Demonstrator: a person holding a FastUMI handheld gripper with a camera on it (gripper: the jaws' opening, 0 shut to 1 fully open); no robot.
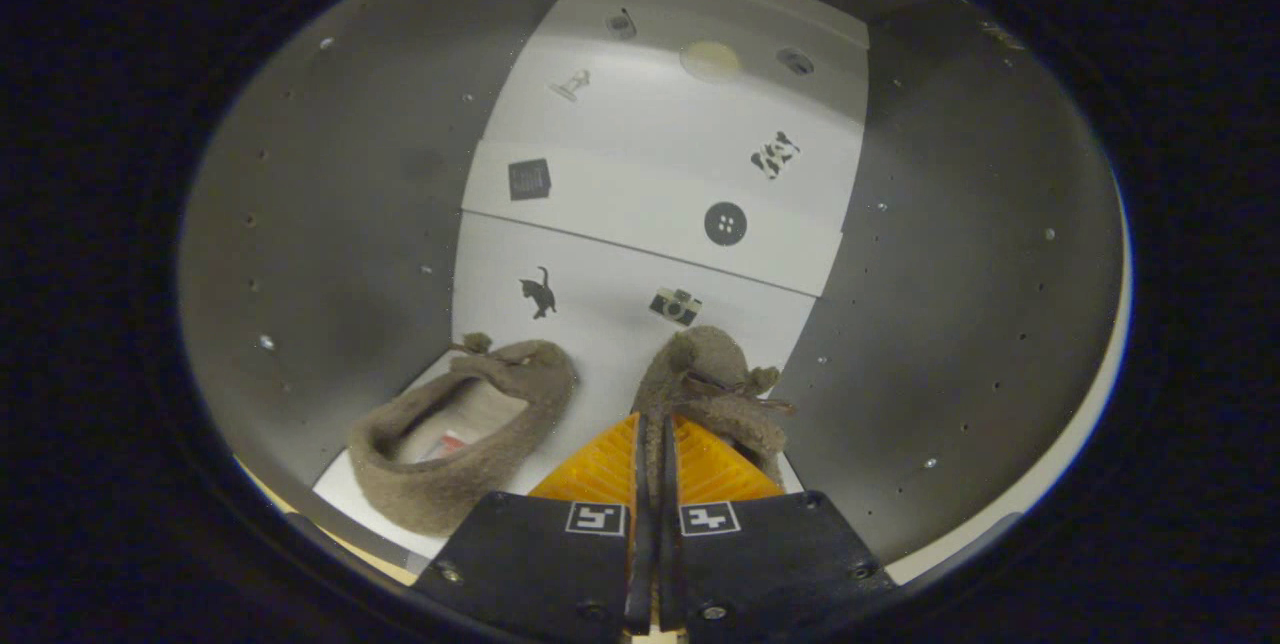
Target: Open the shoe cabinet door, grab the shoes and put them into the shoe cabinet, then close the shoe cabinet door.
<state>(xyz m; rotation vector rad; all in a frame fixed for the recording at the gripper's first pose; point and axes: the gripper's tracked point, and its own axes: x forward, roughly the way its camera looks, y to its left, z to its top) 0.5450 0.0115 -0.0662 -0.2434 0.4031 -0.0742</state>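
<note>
I am looking into the shoe cabinet [330, 224], with its grey side walls and white back panel. Two brown felt shoes with small laces are inside. The left shoe [460, 444] rests on the white cabinet floor [600, 394], its opening facing up. The right shoe [705, 374] stands just ahead of my fingers, toe towards the back panel. My gripper [655, 424] is shut on the right shoe's rear rim, and a thin strip of felt shows between the two pads. My fingers hide the heel of that shoe.
The white back panel [650, 174] carries small stickers, among them a cat, a camera, a button and a square. The right grey wall [950, 274] has rows of small holes. The cabinet's front edge [330, 504] lies just before the left shoe.
</note>
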